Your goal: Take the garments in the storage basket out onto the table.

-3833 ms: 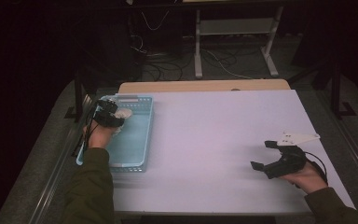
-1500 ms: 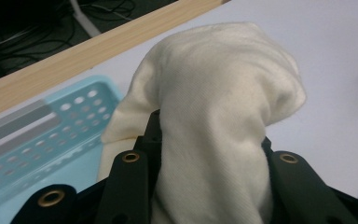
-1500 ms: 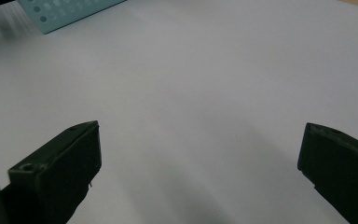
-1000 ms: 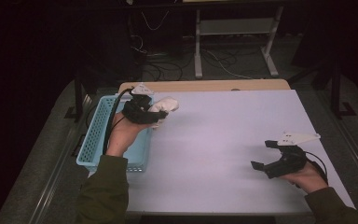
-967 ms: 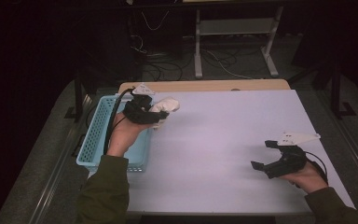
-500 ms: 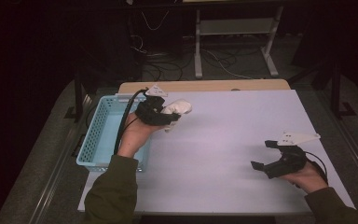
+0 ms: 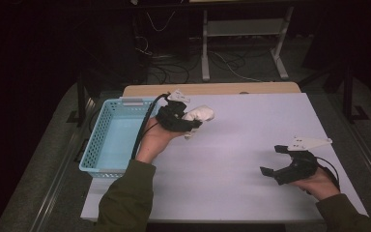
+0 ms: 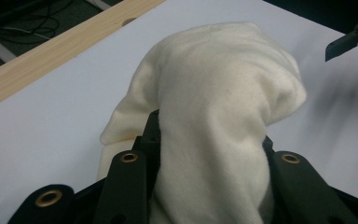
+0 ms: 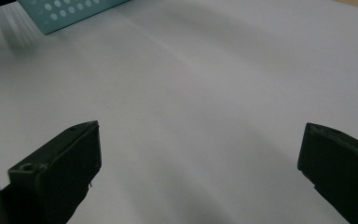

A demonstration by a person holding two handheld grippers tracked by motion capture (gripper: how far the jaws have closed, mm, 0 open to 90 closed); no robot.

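A cream-white bundle of cloth hangs above the white table, right of the basket. My left gripper is shut on it. In the left gripper view the cloth bulges up between the two black jaws and hides their tips. My right gripper rests near the table's right front, jaws spread wide with nothing between them. The right gripper view looks between those jaws at bare white tabletop.
A light blue perforated basket stands at the table's left edge; its corner appears at the top of the right gripper view. A wooden strip runs along the table's far side. Cables and a metal stand lie on the floor beyond.
My left hand has come out of the basket holding the cloth and carried it rightward over the table. The right gripper has stayed where it was.
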